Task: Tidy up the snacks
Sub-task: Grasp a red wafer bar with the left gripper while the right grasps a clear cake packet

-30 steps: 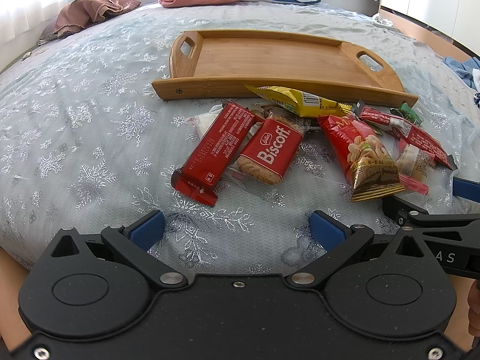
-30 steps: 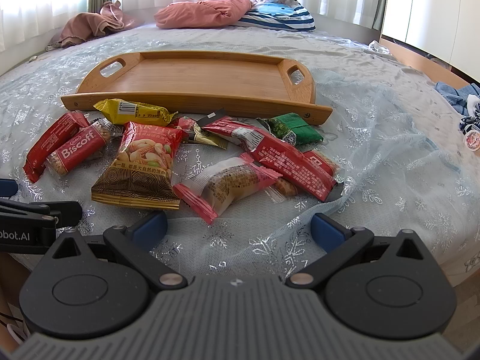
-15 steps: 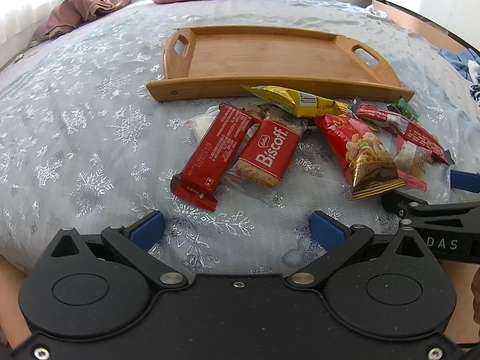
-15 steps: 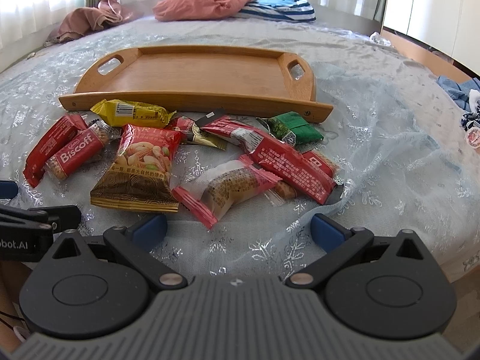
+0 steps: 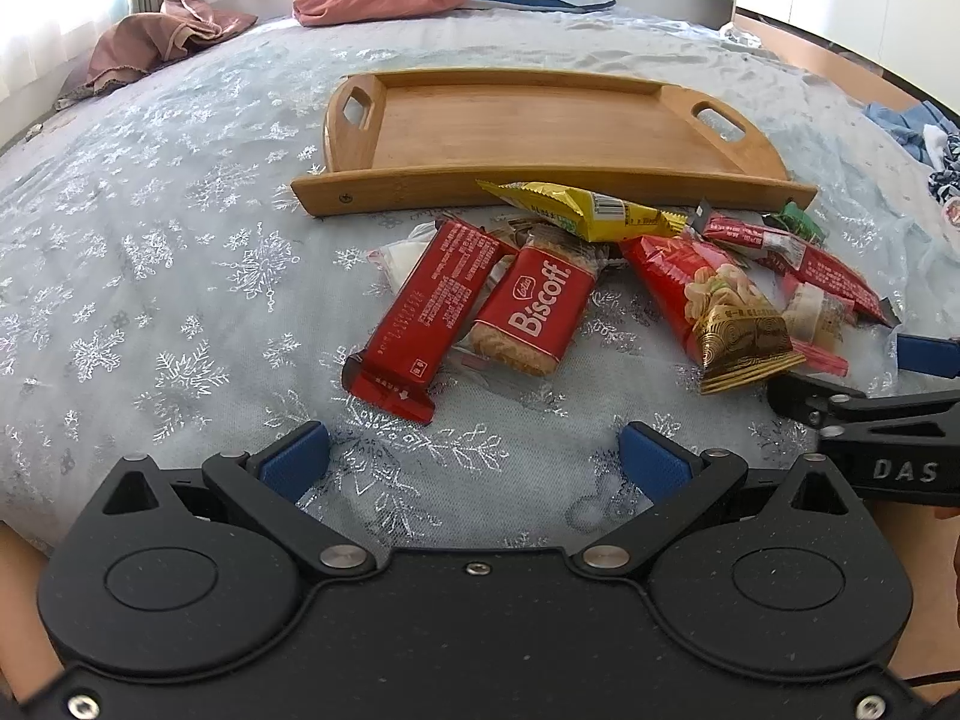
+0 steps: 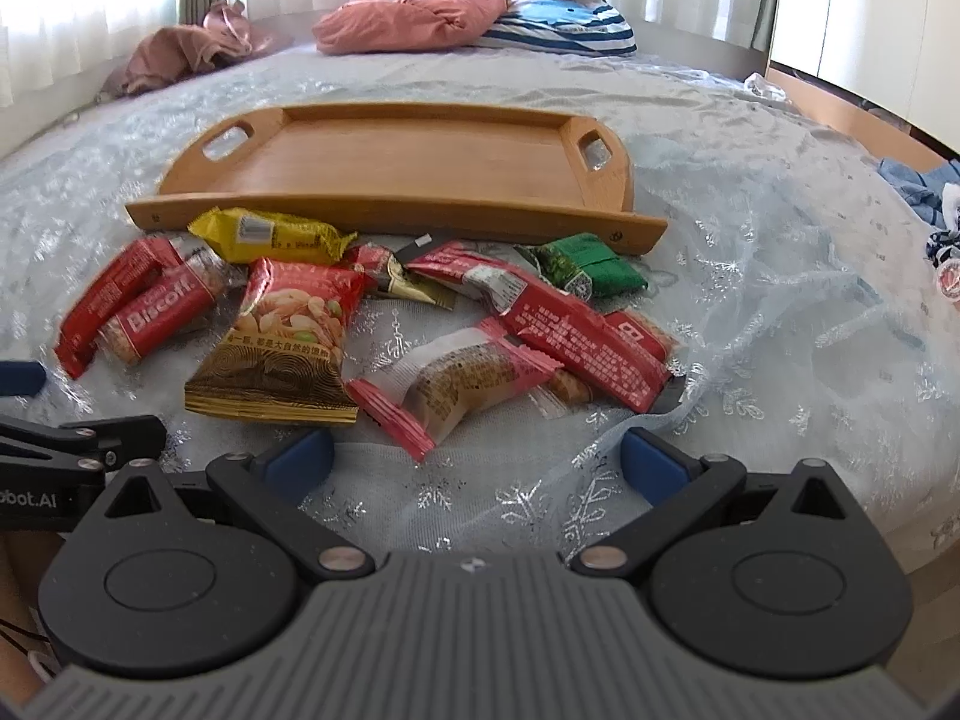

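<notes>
Ahead of my left gripper I see bare bedspread up to the red bar, while snack packets crowd against the wooden tray's near wall.

Black left gripper body, blue fingers — silver screws, perhaps grey-ribbed right gripper

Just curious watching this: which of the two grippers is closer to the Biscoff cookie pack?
Left. The left gripper hovers open just short of the Biscoff pack, almost straight ahead. The right gripper, also open, sits further along the pile; from it the pack lies far left.
</notes>
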Demonstrator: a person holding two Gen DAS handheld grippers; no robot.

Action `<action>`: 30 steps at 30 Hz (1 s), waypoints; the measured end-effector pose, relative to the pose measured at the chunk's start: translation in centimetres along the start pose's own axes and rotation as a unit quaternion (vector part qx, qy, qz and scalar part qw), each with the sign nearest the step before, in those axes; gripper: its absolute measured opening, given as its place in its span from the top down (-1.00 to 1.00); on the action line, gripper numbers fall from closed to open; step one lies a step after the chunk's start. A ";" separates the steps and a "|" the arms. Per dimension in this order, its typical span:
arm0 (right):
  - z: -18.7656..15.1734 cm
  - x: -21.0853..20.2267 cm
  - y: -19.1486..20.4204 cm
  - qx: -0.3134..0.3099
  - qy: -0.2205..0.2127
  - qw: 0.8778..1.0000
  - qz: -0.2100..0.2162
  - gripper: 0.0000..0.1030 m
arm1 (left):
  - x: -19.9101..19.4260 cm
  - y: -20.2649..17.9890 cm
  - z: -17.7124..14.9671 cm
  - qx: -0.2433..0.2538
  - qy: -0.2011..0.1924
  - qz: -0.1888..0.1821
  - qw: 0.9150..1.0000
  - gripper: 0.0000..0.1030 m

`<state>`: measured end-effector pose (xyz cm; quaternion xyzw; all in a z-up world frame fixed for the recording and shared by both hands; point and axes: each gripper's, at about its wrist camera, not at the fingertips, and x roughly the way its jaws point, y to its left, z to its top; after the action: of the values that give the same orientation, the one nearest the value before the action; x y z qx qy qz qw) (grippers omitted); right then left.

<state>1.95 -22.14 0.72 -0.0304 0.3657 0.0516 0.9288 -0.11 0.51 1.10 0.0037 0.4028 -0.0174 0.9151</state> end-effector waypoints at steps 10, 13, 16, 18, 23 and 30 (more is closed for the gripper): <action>-0.2 -3.1 -2.5 0.035 -0.063 0.997 0.012 -0.87 | -2.7 1.4 1.3 -0.023 -0.048 -0.023 0.998 -0.43; -0.1 -3.4 -2.6 0.033 -0.077 0.996 0.009 -0.54 | -3.0 1.5 1.9 -0.014 -0.062 -0.003 0.998 -0.01; -0.1 -3.4 -2.3 0.029 -0.082 0.996 0.003 -0.25 | -2.9 1.6 2.3 -0.004 -0.070 0.015 0.997 0.24; -0.1 -3.2 -2.0 0.026 -0.082 0.996 0.002 -0.17 | -2.6 1.6 2.5 0.000 -0.070 0.019 0.997 0.29; 0.2 -2.5 -1.4 0.028 -0.074 0.997 0.010 -0.16 | -1.3 2.0 2.7 0.002 -0.058 0.016 0.998 0.29; 0.7 -1.2 -0.6 0.036 -0.064 0.997 0.012 -0.17 | 0.4 1.9 2.8 0.006 -0.045 0.003 0.999 0.33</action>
<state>1.65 -22.79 2.10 0.0110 0.3070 0.0516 0.9502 2.26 2.34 2.70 0.0096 0.3607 -0.0172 0.9325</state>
